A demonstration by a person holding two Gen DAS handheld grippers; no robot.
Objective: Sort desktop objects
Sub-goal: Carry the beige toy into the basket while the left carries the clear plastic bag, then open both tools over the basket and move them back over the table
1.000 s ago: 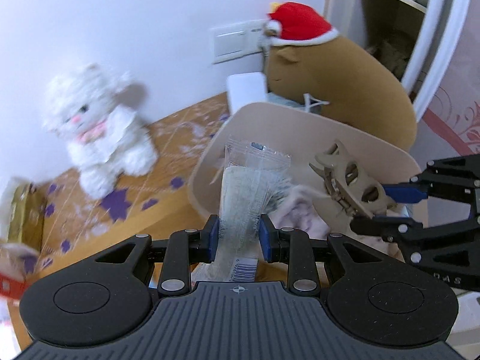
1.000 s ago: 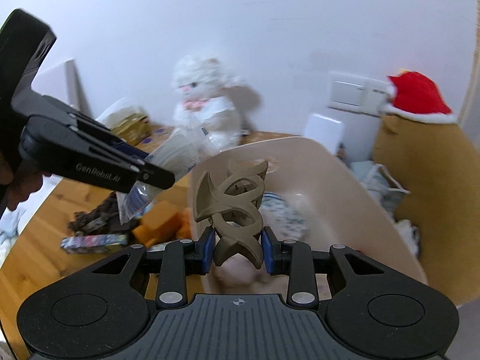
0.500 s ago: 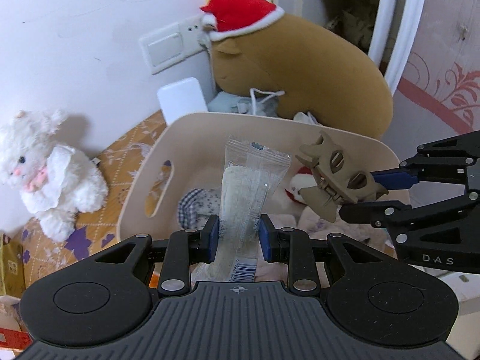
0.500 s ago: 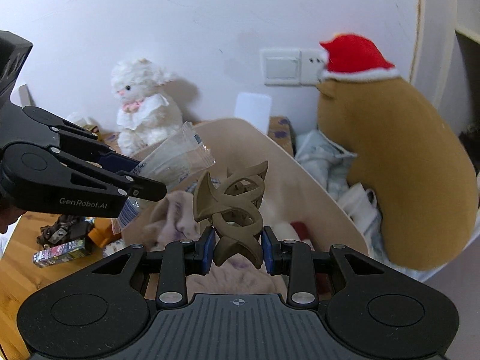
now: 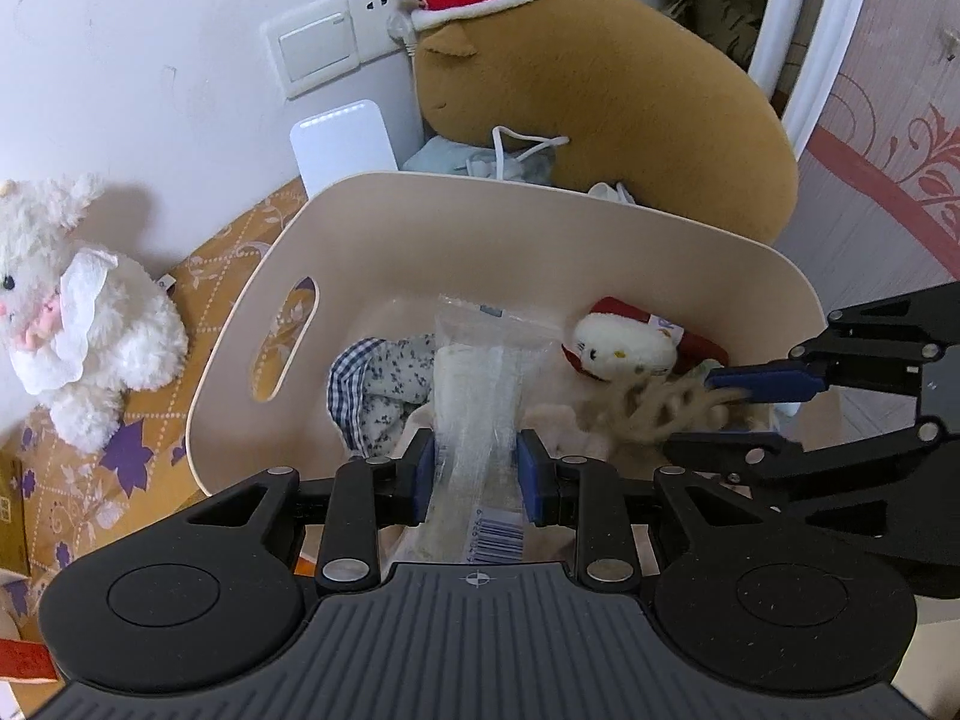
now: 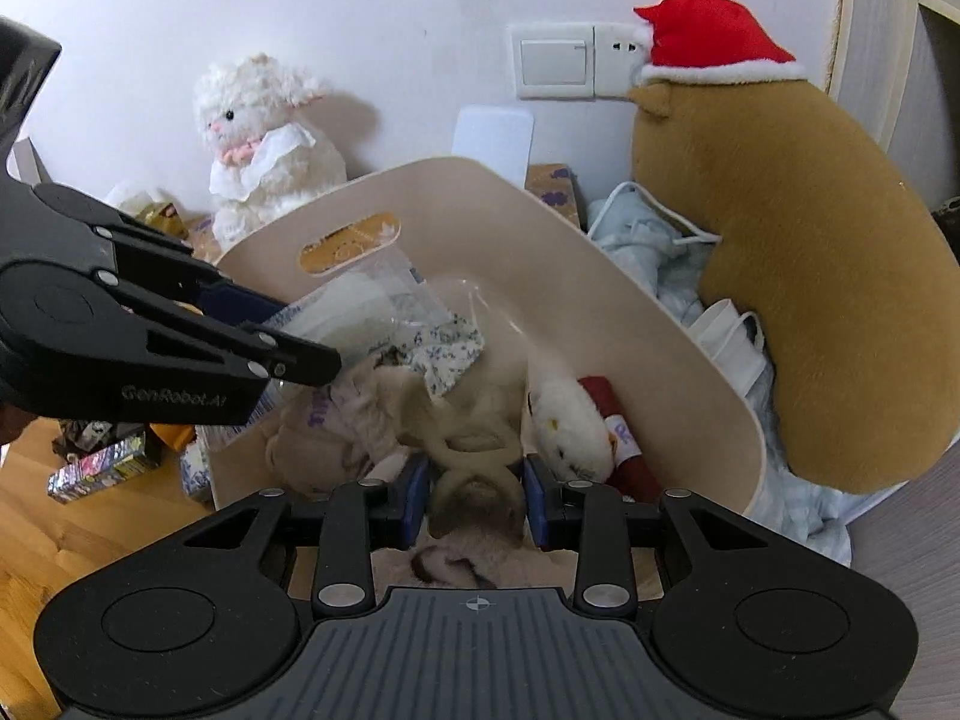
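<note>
A beige basket (image 5: pixel 540 198) (image 6: pixel 600 276) lies below both grippers. My left gripper (image 5: pixel 475 480) (image 6: pixel 300 348) has a clear plastic packet (image 5: pixel 474 396) (image 6: pixel 366 312) with a barcode standing upright between its blue pads. The pads still touch it, and the jaws are opening. My right gripper (image 6: pixel 477 498) (image 5: pixel 696 417) hangs over the basket's right half, its jaws opening too. The tan hair claw (image 6: pixel 474 480) (image 5: pixel 648 414) sits blurred and tipped between its pads, slipping down onto the cloths inside.
The basket holds a small white cat plush (image 5: pixel 618 342), a checked cloth (image 5: pixel 372 384) and pale fabric. A white lamb plush (image 5: pixel 78 330) sits at the left wall, a brown plush with a red hat (image 5: pixel 630 108) behind the basket. Small boxes (image 6: pixel 96 468) lie on the wooden top.
Both grippers have come down and forward over the basket, so its inside now fills the view. The hair claw stood upright in the right pads; now it is tipped, lower and blurred.
</note>
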